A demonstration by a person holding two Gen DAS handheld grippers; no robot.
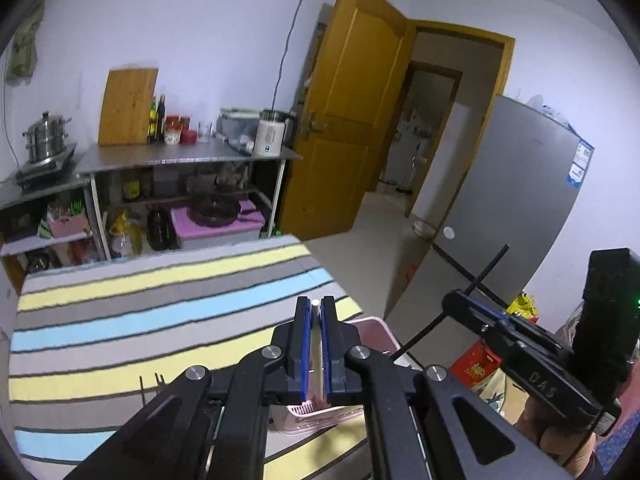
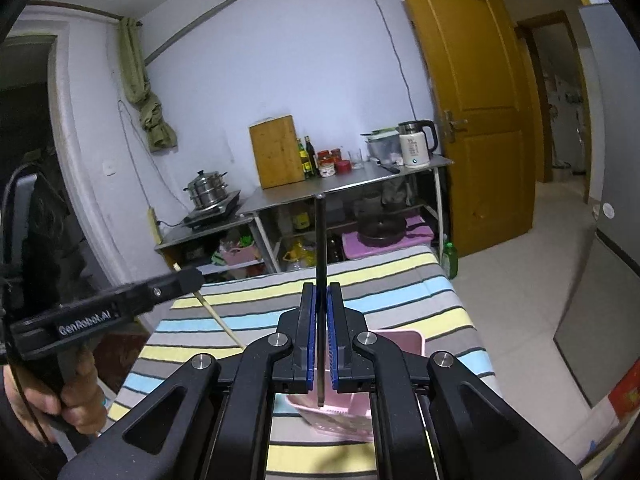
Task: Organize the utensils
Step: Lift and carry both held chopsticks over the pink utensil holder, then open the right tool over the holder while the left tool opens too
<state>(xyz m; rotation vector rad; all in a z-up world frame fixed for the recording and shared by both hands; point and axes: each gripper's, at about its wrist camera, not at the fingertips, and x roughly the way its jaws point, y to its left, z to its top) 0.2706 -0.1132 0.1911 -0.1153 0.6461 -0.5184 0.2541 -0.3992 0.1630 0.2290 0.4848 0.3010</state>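
My left gripper (image 1: 316,302) is shut on a pale chopstick (image 1: 316,344), held above a pink utensil basket (image 1: 374,334) on the striped cloth. The same chopstick shows in the right wrist view (image 2: 218,318), sticking out of the left gripper (image 2: 192,276). My right gripper (image 2: 321,286) is shut on a black chopstick (image 2: 320,240) that points up, over the pink basket (image 2: 404,344). In the left wrist view the right gripper (image 1: 454,300) holds that black chopstick (image 1: 486,268) slanted, to the right of the basket.
The striped cloth (image 1: 120,320) covers a table. Behind it stand steel shelves (image 1: 180,158) with a cutting board, bottles, jars, a kettle (image 1: 272,132) and a steamer pot (image 1: 46,136). A wooden door (image 1: 352,112) and a grey fridge (image 1: 520,184) are on the right.
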